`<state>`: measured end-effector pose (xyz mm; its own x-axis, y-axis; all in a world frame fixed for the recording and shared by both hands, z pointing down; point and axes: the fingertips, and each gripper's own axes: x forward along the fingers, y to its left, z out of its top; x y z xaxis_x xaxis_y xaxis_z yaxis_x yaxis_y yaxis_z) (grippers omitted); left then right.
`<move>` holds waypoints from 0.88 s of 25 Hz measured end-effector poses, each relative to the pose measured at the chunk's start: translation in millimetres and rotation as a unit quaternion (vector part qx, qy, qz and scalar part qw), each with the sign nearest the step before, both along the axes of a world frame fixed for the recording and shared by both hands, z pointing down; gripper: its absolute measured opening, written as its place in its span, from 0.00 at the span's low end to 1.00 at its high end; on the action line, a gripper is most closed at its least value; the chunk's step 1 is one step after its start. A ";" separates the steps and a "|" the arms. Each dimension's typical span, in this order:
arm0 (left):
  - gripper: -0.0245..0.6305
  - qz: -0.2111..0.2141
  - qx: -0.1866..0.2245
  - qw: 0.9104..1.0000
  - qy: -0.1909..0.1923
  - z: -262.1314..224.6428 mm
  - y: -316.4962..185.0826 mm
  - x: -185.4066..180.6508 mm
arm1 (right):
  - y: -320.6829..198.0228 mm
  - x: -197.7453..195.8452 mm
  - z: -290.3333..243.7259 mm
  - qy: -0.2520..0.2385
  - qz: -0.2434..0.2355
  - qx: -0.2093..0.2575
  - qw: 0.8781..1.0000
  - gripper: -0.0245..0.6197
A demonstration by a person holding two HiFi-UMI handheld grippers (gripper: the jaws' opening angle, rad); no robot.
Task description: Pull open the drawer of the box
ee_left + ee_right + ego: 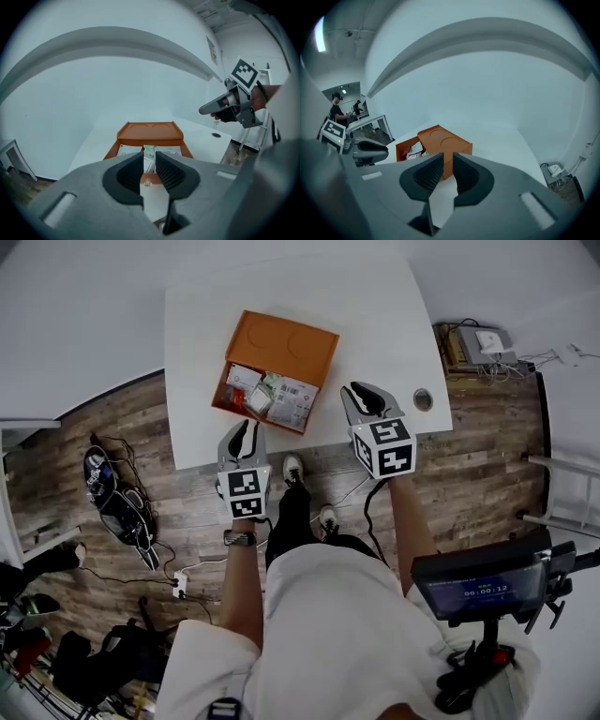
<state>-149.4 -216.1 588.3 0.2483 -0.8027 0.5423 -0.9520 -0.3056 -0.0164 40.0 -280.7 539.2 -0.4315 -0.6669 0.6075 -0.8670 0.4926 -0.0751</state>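
Observation:
An orange box [281, 341] lies on the white table [375, 306]. Its drawer [265, 399] stands pulled out toward me, with paper packets showing inside. My left gripper [246, 430] hovers at the table's front edge just before the drawer, jaws slightly apart and empty. In the left gripper view, the drawer front [147, 178] shows in the gap of the left gripper [149, 158], beyond the tips. My right gripper [362, 396] hangs to the right of the box, a narrow gap between its jaws, nothing in it. The right gripper view shows the box [443, 140] ahead of the right gripper [447, 161].
A round cable hole [423, 399] sits in the table at the right. Bags and cables [117, 507] lie on the wood floor at the left. Electronics [478, 343] rest beyond the table's right end. A screen on a stand [478, 589] is by my right side.

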 end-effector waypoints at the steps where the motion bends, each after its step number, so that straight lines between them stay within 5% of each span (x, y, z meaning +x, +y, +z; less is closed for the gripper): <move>1: 0.17 0.003 0.011 1.000 -0.001 -15.5 4.1 5.8 | 8.6 3.3 -13.9 0.001 -0.004 0.015 1.000 0.13; 9: 0.11 0.014 0.103 0.995 -0.005 -122.5 28.6 37.2 | 61.2 8.2 -91.2 -0.012 -0.042 0.089 0.995 0.06; 22: 0.05 0.006 0.207 0.978 0.005 -248.1 94.1 74.0 | 123.1 33.4 -196.1 -0.075 -0.032 0.155 0.985 0.04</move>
<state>-75.4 -121.9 340.2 0.2632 -0.9499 0.1688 -0.9491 -0.2863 -0.1312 73.4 -157.6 343.1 -0.5470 -0.7795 0.3052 -0.8247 0.5644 -0.0366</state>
